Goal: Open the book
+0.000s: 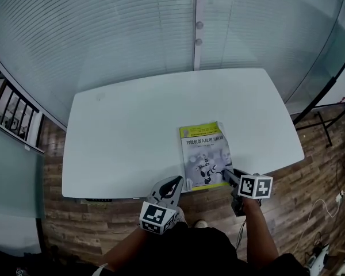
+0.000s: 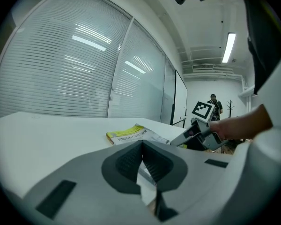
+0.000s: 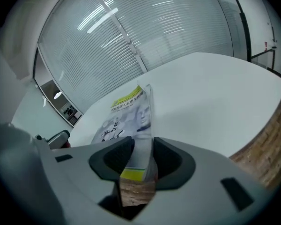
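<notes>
The book (image 1: 206, 154) carries a black Chinese title across its cover (small, apparently 智能机器人原理与应用); the finer print is unreadable.

One book (image 1: 204, 154), just the one, on a single white worktop (image 1: 126, 125). Two grippers: left gripper (image 1: 175, 180), right gripper (image 1: 226, 173). Two marker cubes (image 1: 155, 216), one apiece. One person (image 2: 215, 104) standing far off.

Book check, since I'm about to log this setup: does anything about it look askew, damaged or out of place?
Nothing looks damaged. The book lies closed, its near end right at the front edge of the table, perhaps slightly overhanging; the right gripper has that end's right corner between its jaws.
</notes>
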`<state>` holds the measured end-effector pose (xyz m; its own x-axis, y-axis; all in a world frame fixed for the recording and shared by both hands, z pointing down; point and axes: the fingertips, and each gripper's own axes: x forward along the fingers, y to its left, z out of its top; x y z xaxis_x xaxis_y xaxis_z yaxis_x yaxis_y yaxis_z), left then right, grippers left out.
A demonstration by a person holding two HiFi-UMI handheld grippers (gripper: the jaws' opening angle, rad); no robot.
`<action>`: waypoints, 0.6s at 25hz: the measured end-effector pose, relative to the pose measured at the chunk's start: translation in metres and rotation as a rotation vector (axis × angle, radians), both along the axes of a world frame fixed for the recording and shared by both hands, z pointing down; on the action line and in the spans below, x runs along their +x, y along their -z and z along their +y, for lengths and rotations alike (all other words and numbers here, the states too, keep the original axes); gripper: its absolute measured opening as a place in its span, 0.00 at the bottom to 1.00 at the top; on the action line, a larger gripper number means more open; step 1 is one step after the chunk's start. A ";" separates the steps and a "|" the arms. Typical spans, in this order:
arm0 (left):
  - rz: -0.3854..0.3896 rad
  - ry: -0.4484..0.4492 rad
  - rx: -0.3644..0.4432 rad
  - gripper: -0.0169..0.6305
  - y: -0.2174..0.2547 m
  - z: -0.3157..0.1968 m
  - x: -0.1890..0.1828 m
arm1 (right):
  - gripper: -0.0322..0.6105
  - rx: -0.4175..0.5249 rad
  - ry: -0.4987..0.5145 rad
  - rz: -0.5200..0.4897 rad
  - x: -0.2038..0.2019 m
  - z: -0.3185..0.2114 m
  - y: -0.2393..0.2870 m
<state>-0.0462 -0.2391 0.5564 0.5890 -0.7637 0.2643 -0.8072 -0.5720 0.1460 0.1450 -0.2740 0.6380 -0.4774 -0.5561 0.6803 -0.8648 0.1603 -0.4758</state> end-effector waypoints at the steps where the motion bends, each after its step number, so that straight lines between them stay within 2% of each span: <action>1: -0.006 -0.003 -0.002 0.04 -0.001 0.002 0.002 | 0.28 0.005 -0.003 -0.007 0.001 0.000 0.000; 10: -0.017 -0.012 -0.056 0.04 -0.016 0.024 0.019 | 0.18 0.069 -0.016 -0.010 0.005 -0.001 0.004; 15: -0.008 0.043 -0.081 0.04 -0.018 0.032 0.016 | 0.15 0.143 -0.013 0.053 0.009 -0.003 0.011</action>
